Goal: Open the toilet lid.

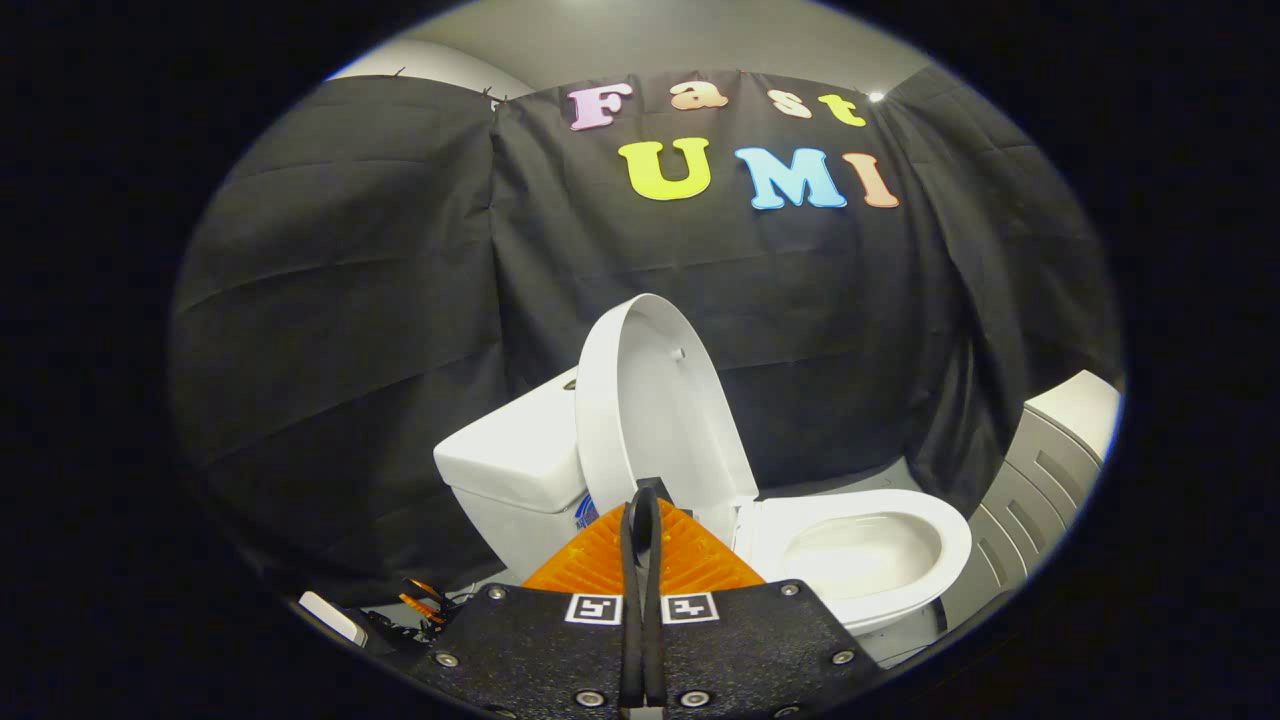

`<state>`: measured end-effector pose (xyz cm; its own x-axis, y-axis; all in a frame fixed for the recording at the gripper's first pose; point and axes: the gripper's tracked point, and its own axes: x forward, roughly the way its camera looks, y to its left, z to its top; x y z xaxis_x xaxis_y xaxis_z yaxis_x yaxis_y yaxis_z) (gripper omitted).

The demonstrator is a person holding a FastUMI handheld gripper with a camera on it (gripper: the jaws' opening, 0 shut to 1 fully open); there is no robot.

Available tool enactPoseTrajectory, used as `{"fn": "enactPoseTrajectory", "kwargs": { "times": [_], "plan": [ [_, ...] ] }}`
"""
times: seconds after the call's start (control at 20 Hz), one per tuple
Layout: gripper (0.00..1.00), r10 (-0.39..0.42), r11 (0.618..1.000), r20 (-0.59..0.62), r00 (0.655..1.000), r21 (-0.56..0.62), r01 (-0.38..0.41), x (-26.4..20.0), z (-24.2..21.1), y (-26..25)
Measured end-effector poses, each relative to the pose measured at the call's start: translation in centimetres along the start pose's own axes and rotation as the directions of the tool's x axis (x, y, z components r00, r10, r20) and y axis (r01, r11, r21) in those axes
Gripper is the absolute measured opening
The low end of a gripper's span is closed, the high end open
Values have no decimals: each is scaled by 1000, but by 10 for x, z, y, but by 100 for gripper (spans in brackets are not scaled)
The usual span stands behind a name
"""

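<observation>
Since the lid (655,400) already stands upright against the tank (510,455), little remains. The gripper (643,500) has its fingers together, empty; back away without brushing it.

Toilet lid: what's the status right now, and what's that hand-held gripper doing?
Hand-held gripper shut, holding nothing, just short of the lid. Toilet lid up, leaning back toward the tank. Bowl open. Nothing in the way.

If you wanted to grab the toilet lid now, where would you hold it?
Hold the toilet lid by its thin rounded top rim, coming from the bowl side. It stands upright against the tank, so only that curved edge sticks out free. The gripper has its jaws closed together with nothing between them, so they would need to open first.
</observation>
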<state>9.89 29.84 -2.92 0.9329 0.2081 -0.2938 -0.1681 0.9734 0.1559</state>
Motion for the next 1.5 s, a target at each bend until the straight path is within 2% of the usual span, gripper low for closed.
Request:
{"fn": "enactPoseTrajectory", "kwargs": {
  "times": [0.3,0.45,0.55,0.6,0.65,0.8,0.85,1.05,1.5],
  "plan": [
    [0,4,1000,0,1000,0,-4,2,4,-3],
    [3,46,999,11,999,18,-47,3,8,2],
    [9,109,993,-11,994,36,-108,6,5,14],
    [20,107,993,-29,994,50,-106,7,-1,11],
    [26,120,991,-34,992,60,-118,6,-5,13],
    [93,98,995,18,995,30,-99,-7,6,7],
    [96,87,996,38,996,12,-87,-11,13,1],
    [96,89,996,111,990,-32,-86,-23,41,-12],
    [96,43,992,235,971,-128,-13,-70,109,-74]
  ]
}}
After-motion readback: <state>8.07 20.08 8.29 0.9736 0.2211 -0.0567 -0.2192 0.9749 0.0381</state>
